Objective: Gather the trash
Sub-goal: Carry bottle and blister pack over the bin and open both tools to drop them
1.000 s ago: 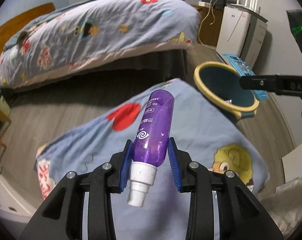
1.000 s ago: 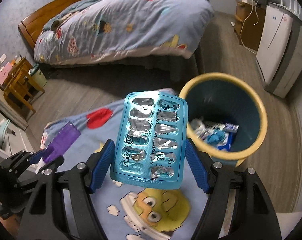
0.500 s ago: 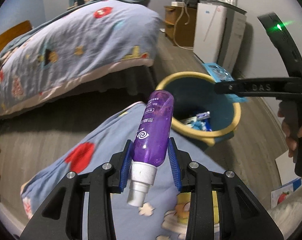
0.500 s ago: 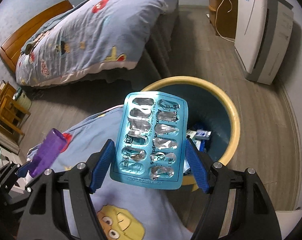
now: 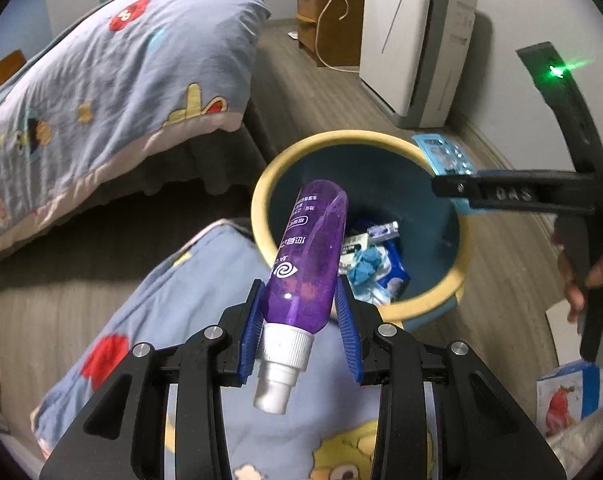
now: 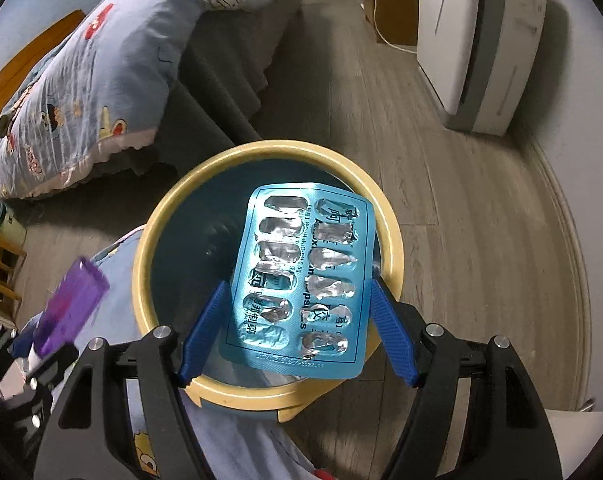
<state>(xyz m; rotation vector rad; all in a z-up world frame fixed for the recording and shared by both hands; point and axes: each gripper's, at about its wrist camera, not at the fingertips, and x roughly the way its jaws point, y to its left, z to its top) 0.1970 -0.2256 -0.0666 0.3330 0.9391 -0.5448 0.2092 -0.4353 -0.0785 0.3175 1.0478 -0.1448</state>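
My left gripper [image 5: 299,322] is shut on a purple spray bottle [image 5: 311,258], white cap toward the camera, its far end over the near rim of the bin [image 5: 261,188]. The bin is teal inside with a yellow rim and holds blue and white wrappers [image 5: 375,256]. My right gripper [image 6: 297,326] is shut on a blue blister pack [image 6: 301,276] with emptied foil pockets, held over the bin's mouth [image 6: 169,216]. In the left wrist view the right gripper [image 5: 453,194] and the blister pack [image 5: 441,152] hang over the bin's far right rim. The purple bottle [image 6: 67,304] shows at the left of the right wrist view.
A bed with a blue cartoon quilt [image 5: 101,76] stands at the left. A second quilt [image 5: 173,312] lies under the grippers, against the bin. A white appliance [image 5: 413,48] and a wooden cabinet [image 5: 325,20] stand along the far wall. A person's hand [image 5: 589,272] holds the right gripper.
Both grippers have travelled toward the bin, which now sits under the blister pack and just past the bottle. Both grips are unchanged.
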